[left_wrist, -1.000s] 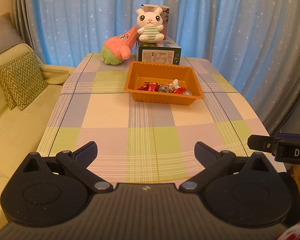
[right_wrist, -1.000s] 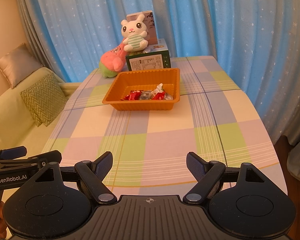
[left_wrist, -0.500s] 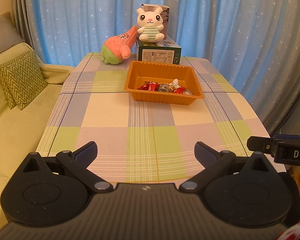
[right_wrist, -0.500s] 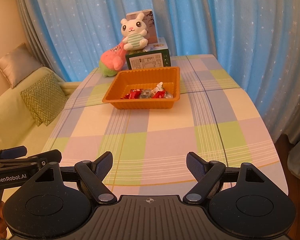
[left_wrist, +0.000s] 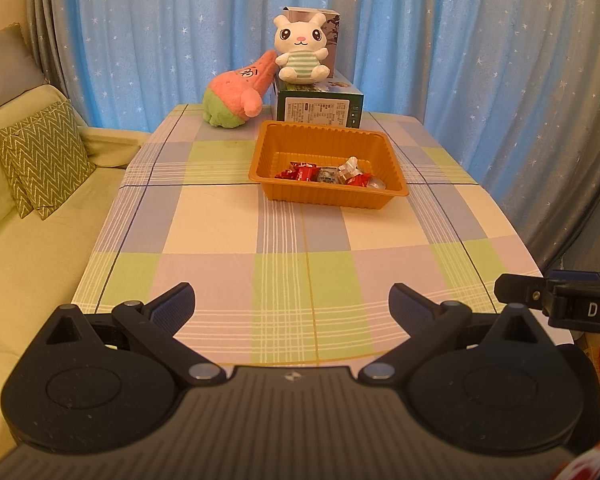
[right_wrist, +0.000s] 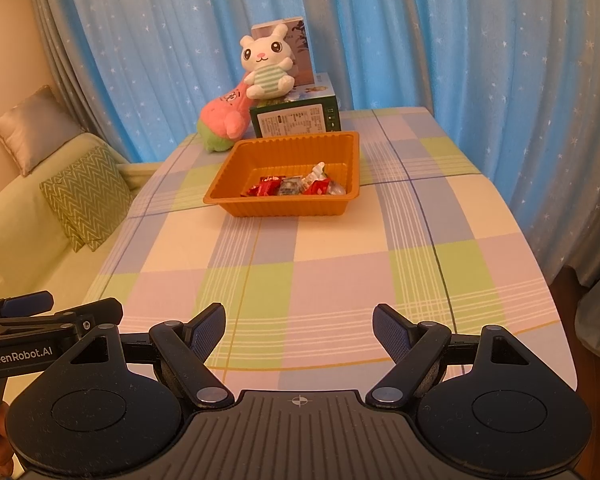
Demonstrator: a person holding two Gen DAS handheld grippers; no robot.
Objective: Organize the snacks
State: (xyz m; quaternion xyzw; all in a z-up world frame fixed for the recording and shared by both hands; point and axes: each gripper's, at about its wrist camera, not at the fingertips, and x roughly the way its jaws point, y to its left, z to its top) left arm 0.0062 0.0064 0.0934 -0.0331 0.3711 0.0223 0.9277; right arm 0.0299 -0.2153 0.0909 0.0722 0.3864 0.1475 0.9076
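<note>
Left tongs: spread wide, nothing between them, low in frame over the table's near edge.
Right tongs: released too, gaping and empty.
Table: checked cloth, bare in the middle.
Tray: orange, upper centre.
Snacks: wrapped, bunched along the tray's near wall.
Plush rabbit: sitting on a box behind the tray.

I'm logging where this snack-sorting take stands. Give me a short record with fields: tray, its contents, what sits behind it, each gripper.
tray: orange tray on the checked tablecloth
contents: wrapped snacks, several red, bunched along its near wall
behind tray: green box with a white bunny plush on top; pink plush to its left
left gripper: open, nothing between the fingers
right gripper: open, nothing between the fingers
</note>
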